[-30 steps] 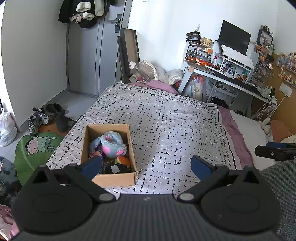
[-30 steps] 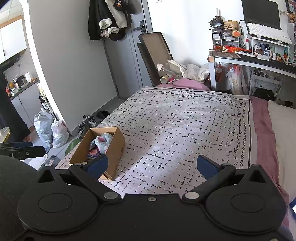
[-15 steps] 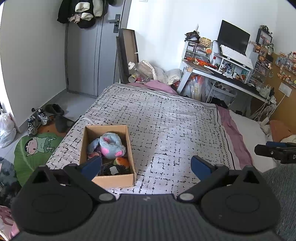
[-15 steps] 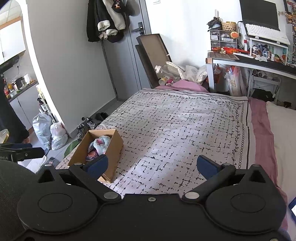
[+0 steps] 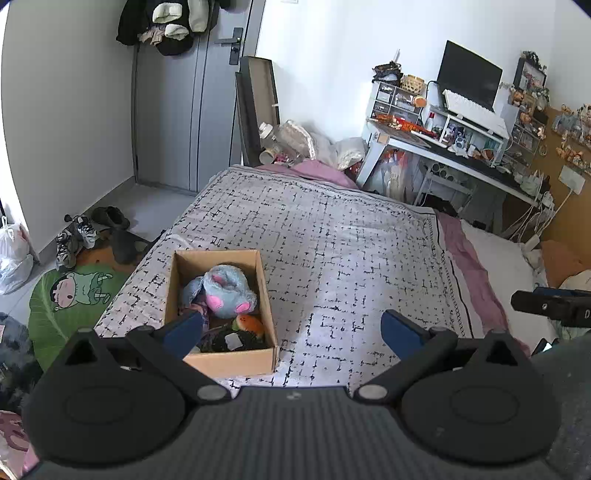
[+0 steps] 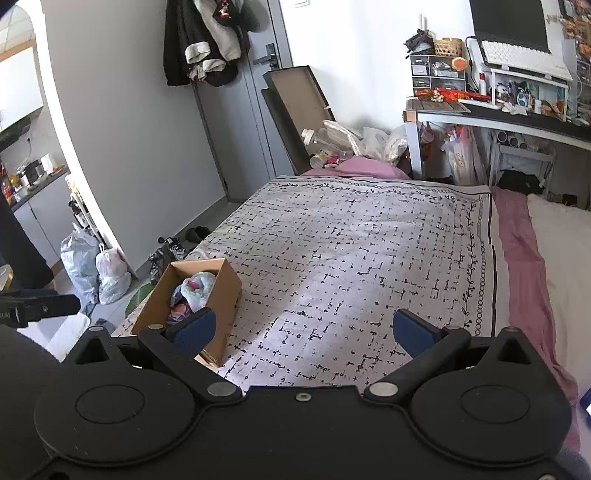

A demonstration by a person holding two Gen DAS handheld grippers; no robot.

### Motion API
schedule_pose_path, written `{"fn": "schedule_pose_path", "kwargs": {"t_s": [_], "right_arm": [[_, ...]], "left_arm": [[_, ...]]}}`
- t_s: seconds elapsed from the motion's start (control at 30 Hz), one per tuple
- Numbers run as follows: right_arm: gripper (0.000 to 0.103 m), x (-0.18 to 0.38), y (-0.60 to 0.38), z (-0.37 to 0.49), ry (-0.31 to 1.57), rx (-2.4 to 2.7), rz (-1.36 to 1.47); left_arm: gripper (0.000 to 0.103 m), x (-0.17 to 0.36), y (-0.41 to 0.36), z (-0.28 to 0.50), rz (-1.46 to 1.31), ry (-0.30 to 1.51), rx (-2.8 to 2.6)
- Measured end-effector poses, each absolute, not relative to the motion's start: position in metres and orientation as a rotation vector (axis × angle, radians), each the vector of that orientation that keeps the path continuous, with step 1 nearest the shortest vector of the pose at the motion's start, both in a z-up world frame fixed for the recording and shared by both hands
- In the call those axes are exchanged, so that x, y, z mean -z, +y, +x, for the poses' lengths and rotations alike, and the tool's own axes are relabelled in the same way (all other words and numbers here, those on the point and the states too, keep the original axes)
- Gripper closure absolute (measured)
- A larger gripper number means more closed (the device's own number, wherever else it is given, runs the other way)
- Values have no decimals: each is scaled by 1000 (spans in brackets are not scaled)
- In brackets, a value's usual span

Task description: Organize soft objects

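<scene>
Bedroom seen from above a bed [image 5: 332, 258], through the two claws I hold. My left gripper [image 5: 291, 328] hangs over the near edge of the bed with its blue-padded fingers [image 5: 400, 332] spread wide and nothing between them. My right gripper [image 6: 303, 330] is the same — spread wide, holding nothing, raised above the patterned bedspread [image 6: 351, 258].

On the bed's near left corner sits an open cardboard box [image 5: 221, 360], upright, its flaps out of the way. Inside lies a pale blue plush toy [image 5: 225, 286] with pink patches, resting on top of a small heap of other soft things. Just in front of it, toward me, is a small orange plush [image 5: 251, 325], and beneath that something dark I cannot make out. In the left view, my left finger overlaps the box's near corner; I cannot tell whether it touches. From the right view the box [image 6: 207, 295] sits well to the left, beside my left finger pad there.

Beyond the bed stands a grey door [image 5: 184, 110] with coats [image 5: 162, 26] hanging above it. To the right is a cluttered desk [image 5: 461, 147] with a dark monitor [image 5: 469, 81] — well apart from the box. Shoes [image 5: 81, 232] and a green cartoon mat [image 5: 74, 295] lie on the floor left of the bed.
</scene>
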State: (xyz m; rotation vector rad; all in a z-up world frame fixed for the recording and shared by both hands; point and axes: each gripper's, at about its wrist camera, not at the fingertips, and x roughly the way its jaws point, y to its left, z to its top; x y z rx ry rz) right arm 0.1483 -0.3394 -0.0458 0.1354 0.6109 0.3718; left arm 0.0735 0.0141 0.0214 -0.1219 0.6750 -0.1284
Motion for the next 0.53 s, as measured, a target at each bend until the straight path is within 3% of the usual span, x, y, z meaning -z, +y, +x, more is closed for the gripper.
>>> {"fn": "schedule_pose_path", "kwargs": {"t_s": [0.53], "right_arm": [[0,53,-334,158,624,-374,156]], "left_arm": [[1,-15,20,87,-106,670,144]]}}
